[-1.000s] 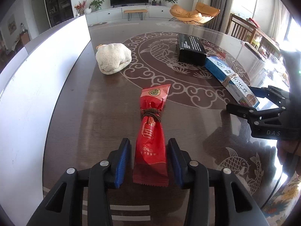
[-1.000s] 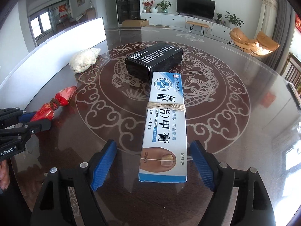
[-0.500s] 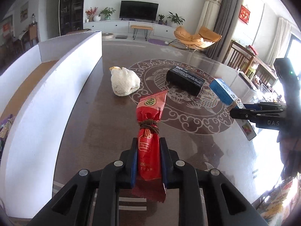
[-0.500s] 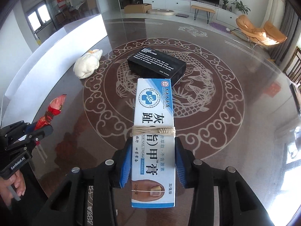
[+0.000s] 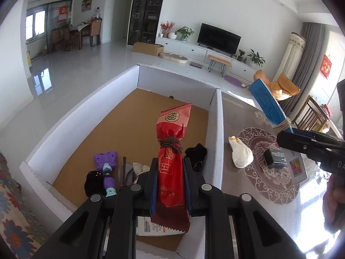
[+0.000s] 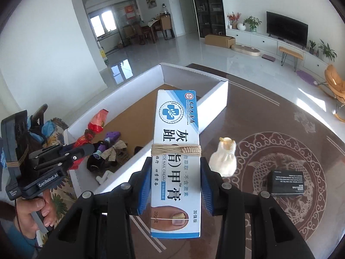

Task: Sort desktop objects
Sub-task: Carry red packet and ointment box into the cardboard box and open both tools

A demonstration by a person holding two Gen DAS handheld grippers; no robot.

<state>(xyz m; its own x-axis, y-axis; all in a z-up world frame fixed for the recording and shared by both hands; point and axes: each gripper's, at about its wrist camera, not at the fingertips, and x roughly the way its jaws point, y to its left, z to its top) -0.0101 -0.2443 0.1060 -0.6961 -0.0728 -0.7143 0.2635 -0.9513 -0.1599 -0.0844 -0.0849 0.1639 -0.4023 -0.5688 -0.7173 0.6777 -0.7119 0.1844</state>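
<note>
Both loads now lifted off the table, over the white box point(image 5: 217, 129): our left gripper point(image 5: 170, 185) clamps the soft, crinkly red packet point(image 5: 171, 161) mid-body, our right gripper point(image 6: 175, 187) squeezes the light, stiff cream carton point(image 6: 175, 151) on its long sides.

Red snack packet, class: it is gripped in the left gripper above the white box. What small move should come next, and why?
Probably lower it a little and open the jaws. The left gripper is shut on the red snack packet, which already hangs over the white box where other sorted items lie.
</note>
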